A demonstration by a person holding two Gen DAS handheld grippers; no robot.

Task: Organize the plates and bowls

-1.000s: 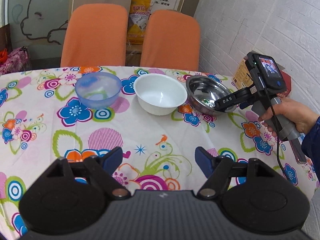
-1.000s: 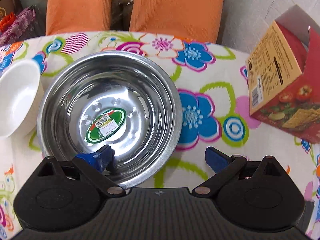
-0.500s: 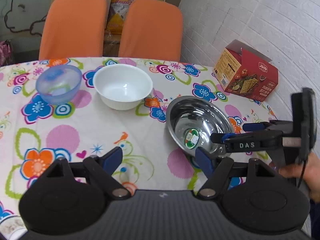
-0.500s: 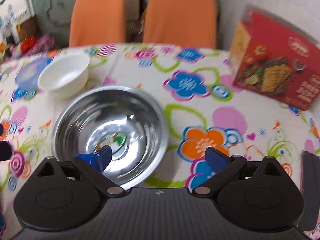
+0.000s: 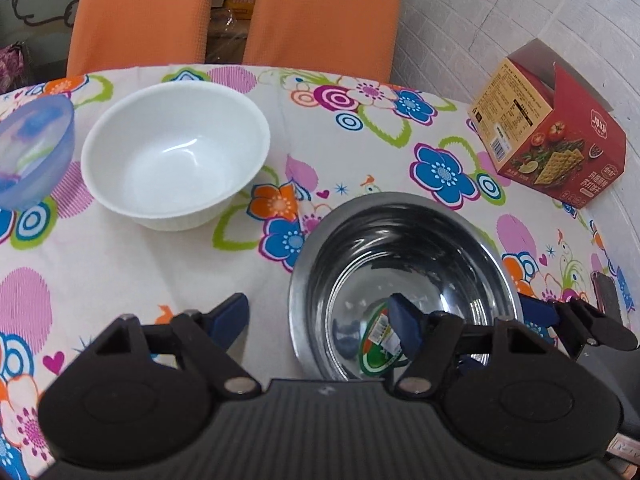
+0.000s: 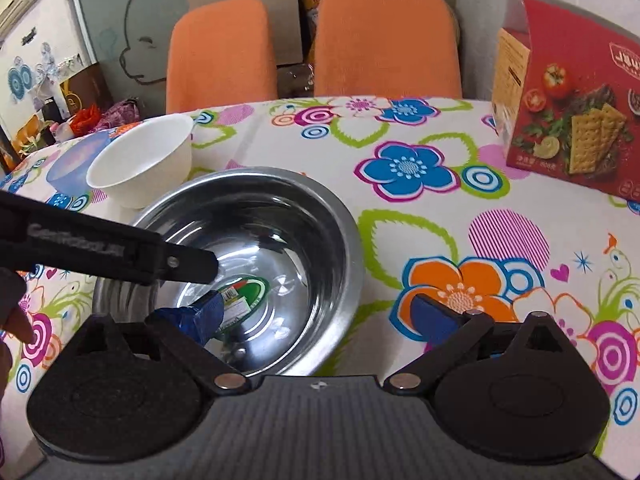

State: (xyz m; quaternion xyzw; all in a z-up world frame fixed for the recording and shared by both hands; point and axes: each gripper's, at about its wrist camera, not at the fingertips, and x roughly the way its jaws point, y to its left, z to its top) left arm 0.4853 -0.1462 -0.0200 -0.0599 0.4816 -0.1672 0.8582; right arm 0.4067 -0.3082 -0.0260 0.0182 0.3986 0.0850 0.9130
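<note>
A steel bowl with a green sticker inside stands on the flowered tablecloth, in front and to the right of a white bowl. A translucent blue bowl sits left of the white one. My left gripper is open and straddles the steel bowl's left rim, right finger inside. My right gripper is open across the bowl's right rim, left finger inside. In the right wrist view one black finger of the left gripper reaches into the bowl.
A red cracker box stands at the table's right edge by the white wall. Two orange chairs are behind the table. A hand shows at the left edge.
The steel bowl has come from beside the white bowl toward the front right, with the right gripper's finger inside it. My left gripper has moved forward and right onto the bowl's left rim.
</note>
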